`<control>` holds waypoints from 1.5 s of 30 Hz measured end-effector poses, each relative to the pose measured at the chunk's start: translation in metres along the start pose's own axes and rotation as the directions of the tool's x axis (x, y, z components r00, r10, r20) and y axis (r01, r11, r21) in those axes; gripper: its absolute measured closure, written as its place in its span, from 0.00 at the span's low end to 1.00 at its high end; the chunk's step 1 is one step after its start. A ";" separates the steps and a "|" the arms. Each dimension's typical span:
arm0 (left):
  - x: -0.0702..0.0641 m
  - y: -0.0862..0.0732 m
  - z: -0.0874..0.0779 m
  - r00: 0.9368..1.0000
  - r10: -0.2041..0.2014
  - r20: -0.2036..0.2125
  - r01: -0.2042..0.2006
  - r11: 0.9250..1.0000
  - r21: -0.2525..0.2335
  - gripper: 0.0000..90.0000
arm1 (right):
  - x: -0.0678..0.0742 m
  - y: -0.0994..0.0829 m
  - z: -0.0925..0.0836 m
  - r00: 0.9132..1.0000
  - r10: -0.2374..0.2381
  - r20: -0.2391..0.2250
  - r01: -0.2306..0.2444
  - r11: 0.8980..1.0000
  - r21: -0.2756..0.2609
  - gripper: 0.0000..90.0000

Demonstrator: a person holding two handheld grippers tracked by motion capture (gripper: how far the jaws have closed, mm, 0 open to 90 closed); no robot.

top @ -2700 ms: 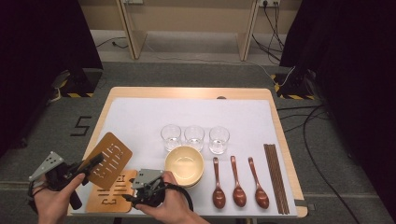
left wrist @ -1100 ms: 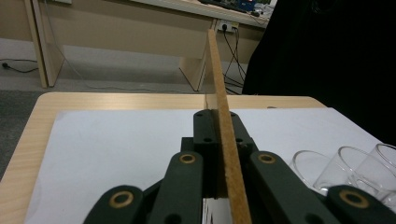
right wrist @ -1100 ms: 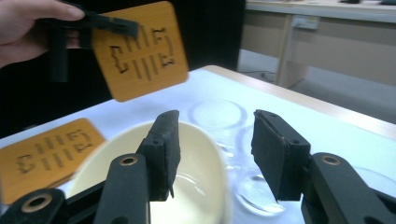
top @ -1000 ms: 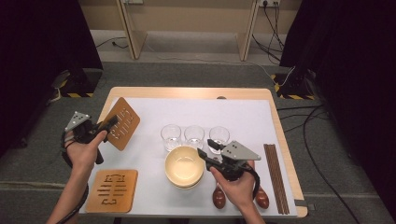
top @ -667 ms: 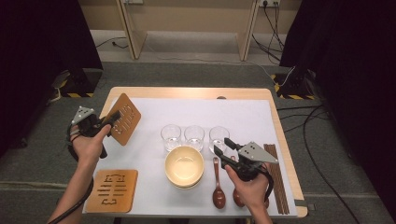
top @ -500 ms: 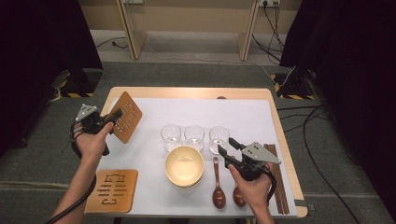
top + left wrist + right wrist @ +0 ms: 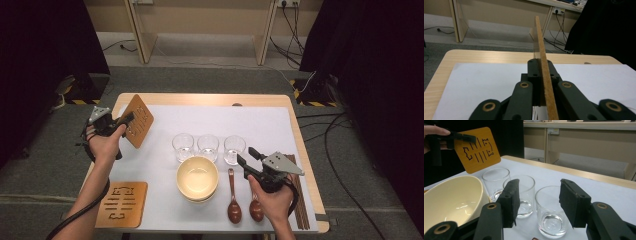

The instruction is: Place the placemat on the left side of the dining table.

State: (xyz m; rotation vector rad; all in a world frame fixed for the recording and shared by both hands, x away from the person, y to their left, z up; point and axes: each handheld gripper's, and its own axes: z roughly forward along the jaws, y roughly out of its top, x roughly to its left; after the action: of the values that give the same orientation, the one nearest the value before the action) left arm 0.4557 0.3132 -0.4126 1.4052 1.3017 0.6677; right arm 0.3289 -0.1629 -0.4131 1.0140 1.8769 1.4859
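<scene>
Wooden worktop [image 7: 205,99], white sheet [image 7: 210,125] over most. On sheet: three glasses [image 7: 208,147] in row, bowl [image 7: 197,178], spoons [image 7: 233,196], mat [image 7: 122,204], dark sticks [image 7: 299,205], possibly chopsticks, at right edge.

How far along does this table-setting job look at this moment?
Early. Nothing looks placed yet: one wooden coaster lies at the table's near left corner, and the bowl, three glasses and spoons sit grouped. In hand: the left gripper holds a second coaster upright, off the table. The right gripper is open, aimed at the rightmost glass.
</scene>
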 end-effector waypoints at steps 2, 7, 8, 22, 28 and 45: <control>0.000 0.000 0.004 1.000 -0.004 -0.001 0.004 1.000 0.006 0.96 | -0.001 0.000 0.001 1.000 0.003 0.000 -0.003 1.000 -0.001 0.57; -0.004 -0.001 0.013 1.000 -0.011 0.001 0.011 1.000 0.018 0.96 | -0.002 -0.001 0.001 1.000 0.006 0.000 -0.006 1.000 0.004 0.57; -0.004 -0.001 0.014 1.000 -0.013 0.001 0.013 1.000 0.020 0.96 | -0.002 -0.001 0.001 1.000 0.005 0.001 -0.005 1.000 0.003 0.57; -0.012 -0.006 0.037 1.000 -0.030 0.001 0.030 0.998 0.056 0.96 | -0.003 -0.003 0.003 1.000 0.010 -0.005 -0.010 1.000 0.010 0.57; -0.013 -0.011 0.044 0.998 -0.059 -0.004 0.060 0.996 0.070 0.95 | -0.003 -0.004 0.003 1.000 0.015 -0.009 -0.015 1.000 0.012 0.57; 0.006 -0.020 0.048 0.995 -0.074 -0.065 0.081 0.992 0.101 0.87 | -0.001 -0.002 0.005 1.000 0.009 -0.018 -0.009 1.000 0.011 0.56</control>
State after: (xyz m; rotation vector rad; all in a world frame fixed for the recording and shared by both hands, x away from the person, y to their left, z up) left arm 0.4937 0.3007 -0.4465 1.4192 1.4494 0.6017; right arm 0.3324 -0.1611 -0.4166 1.0181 1.8977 1.4963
